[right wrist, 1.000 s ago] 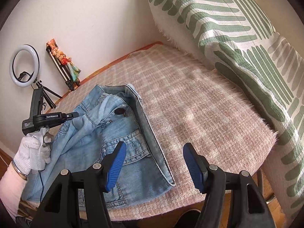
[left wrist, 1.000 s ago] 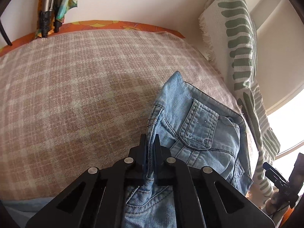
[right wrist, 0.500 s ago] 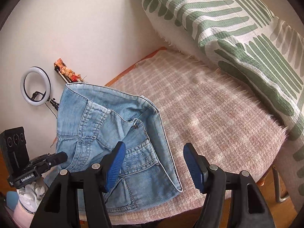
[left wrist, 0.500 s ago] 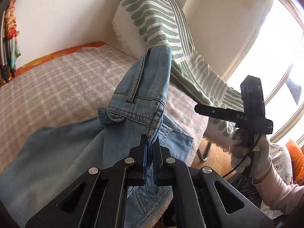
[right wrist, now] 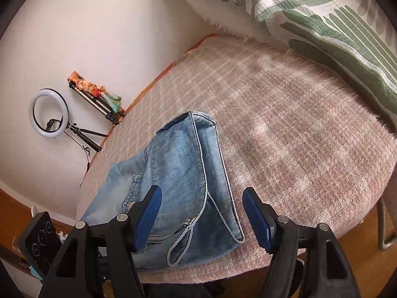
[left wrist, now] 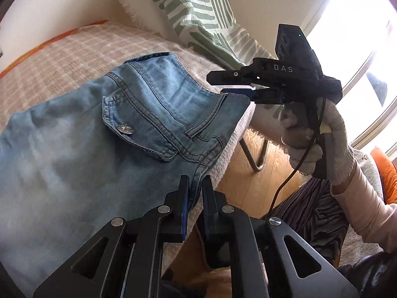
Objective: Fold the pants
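Observation:
Light blue jeans (left wrist: 99,136) lie folded over on the pink plaid blanket (left wrist: 62,57), pocket and button side up. My left gripper (left wrist: 196,198) sits at the jeans' near edge. Its jaws are opening, and a thin denim edge runs through the narrow gap without being pressed. A gloved hand (left wrist: 315,144) holds my right gripper (left wrist: 218,85) just above the waistband corner. In the right wrist view my right gripper (right wrist: 201,211) hovers over the folded jeans (right wrist: 183,168). Its jaws are opening wide, and the blue pads touch nothing.
A green-striped pillow (right wrist: 322,12) leans on the wall along the blanket's (right wrist: 285,124) far side. A ring light (right wrist: 48,113) and a folded tripod (right wrist: 99,99) stand by the wall. Wooden floor (left wrist: 250,181) and a metal leg (left wrist: 258,159) lie past the bed's edge.
My left gripper swung the jeans' upper part over and laid it flat on the blanket, then its jaws parted. My right gripper dropped closer to the jeans and widened slightly.

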Available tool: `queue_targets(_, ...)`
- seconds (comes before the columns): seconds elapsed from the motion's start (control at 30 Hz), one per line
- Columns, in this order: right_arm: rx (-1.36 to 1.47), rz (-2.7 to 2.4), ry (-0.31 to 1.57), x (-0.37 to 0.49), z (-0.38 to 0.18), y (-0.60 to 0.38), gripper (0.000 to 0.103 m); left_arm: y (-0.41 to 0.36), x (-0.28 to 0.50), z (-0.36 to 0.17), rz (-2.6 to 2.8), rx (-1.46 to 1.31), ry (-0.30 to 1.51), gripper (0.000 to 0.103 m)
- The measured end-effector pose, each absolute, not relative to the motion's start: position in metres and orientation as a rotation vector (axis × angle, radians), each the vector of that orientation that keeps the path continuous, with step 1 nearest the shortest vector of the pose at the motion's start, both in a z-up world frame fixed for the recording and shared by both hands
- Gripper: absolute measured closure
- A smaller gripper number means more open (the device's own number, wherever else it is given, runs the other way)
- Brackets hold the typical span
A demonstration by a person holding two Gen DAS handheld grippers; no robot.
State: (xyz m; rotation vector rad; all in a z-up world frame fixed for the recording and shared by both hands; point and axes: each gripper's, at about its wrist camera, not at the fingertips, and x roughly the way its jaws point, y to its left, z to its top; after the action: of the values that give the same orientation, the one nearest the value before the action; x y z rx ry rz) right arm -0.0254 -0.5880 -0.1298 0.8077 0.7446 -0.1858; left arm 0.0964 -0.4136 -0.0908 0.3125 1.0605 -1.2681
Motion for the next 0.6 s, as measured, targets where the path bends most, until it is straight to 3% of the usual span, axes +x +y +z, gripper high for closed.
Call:
queue_targets(0.1,0.742,-0.164,0.798,-0.017,-0.131,-0.572,0.032,-0.377,0.098,-0.072,-1.222,0.304,1.001,0.073)
queue_targets(0.17,0.699,-0.162,0.827,-0.016,-0.132,-0.562,0.035,-0.346,0.106,-0.065,-1.136,0.312,0.947,0.073)
queue_targets(0.27,0.585,-0.215,0.877,-0.011,-0.134,-0.549,0.049,-0.300,0.128,-0.067,-0.994,0.287,0.928,0.073)
queue_targets(0.5,0.414,-0.386,0.925,-0.004,-0.131,-0.540,0.102,-0.241,0.146,-0.101,-0.873,0.206,1.016,0.073)
queue_targets(0.6,0.439,-0.429,0.910,-0.011,-0.127,-0.553,0.101,-0.241,0.133,-0.110,-0.900,0.212,1.031,0.073)
